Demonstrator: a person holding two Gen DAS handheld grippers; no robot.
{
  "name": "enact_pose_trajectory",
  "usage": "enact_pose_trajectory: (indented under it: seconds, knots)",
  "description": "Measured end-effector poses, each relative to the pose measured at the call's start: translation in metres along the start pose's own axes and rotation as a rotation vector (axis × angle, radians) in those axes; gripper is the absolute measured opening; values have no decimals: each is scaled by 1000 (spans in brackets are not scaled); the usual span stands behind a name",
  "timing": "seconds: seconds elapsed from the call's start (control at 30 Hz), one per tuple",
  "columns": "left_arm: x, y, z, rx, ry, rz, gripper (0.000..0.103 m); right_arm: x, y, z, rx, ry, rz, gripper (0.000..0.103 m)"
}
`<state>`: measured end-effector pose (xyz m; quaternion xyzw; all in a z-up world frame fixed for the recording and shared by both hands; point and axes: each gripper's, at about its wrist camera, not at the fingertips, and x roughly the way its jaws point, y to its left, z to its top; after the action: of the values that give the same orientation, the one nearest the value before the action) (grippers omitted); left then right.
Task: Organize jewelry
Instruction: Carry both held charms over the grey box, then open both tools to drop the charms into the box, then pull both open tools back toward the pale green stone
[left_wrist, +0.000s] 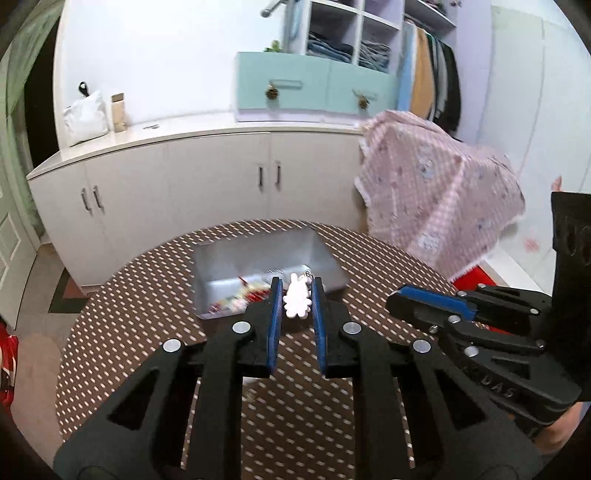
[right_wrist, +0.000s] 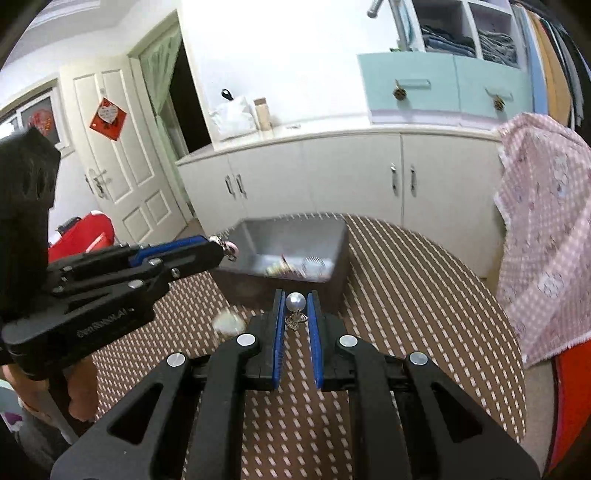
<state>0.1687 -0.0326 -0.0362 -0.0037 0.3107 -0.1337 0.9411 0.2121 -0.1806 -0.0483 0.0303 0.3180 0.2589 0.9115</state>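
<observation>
Black linkage and blue pads filled the foreground in both wrist views. Left gripper (left_wrist: 297, 295) was seen clamped on a white charm (left_wrist: 295, 301), gripped across its sides near the pad tips, its small metal ring (left_wrist: 307, 274) poking out past them. Right gripper (right_wrist: 295, 308) was clamped on a pearl piece (right_wrist: 294, 302), with a small metal pendant (right_wrist: 295, 320) hanging below the bead between the pads. Both items were held clear of the table (left_wrist: 140, 295).

Grey tray (left_wrist: 258, 254) was seen just ahead of both grippers on the perforated brown tabletop, with mixed jewellery (left_wrist: 240, 299) already heaped at its near end. A pale, blurred object (right_wrist: 229, 322) was noted on the table left of the right gripper; identity could not be told.

Judgement on the step, carry and drop into the tray:
- Grips judged marginal, both at the tips; the round pearl is likely to roll out if squeezed unevenly, so no wrist roll is advised.
- Near wall should be cleared before any descent.
- Grippers sat close together; releases are better staggered, one at a time.
- Release advised low over the tray floor, since the dangling pendant could snag a pad.
</observation>
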Motion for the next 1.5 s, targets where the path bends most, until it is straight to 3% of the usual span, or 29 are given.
enact_pose_trajectory:
  seconds: [0.2, 0.4, 0.8, 1.2, 1.27, 1.33, 1.5]
  knots:
    - [23, 31, 18, -33, 28, 53, 16, 34, -1, 32, 27, 10, 47, 11]
    - [48, 47, 18, -58, 90, 40, 16, 64, -4, 34, 40, 62, 37, 11]
    - [68, 52, 10, -75, 136, -9, 17, 75, -9, 28, 59, 89, 34, 11]
    - [64, 61, 10, -87, 150, 12, 17, 75, -9, 28, 60, 93, 38, 11]
    - [60, 61, 9, -86, 144, 14, 27, 75, -9, 28, 63, 93, 38, 11]
    - [55, 62, 8, -95, 122, 27, 64, 75, -10, 28, 64, 94, 39, 11]
    - [44, 60, 7, -88, 87, 60, 64, 76, -10, 27, 70, 93, 42, 11]
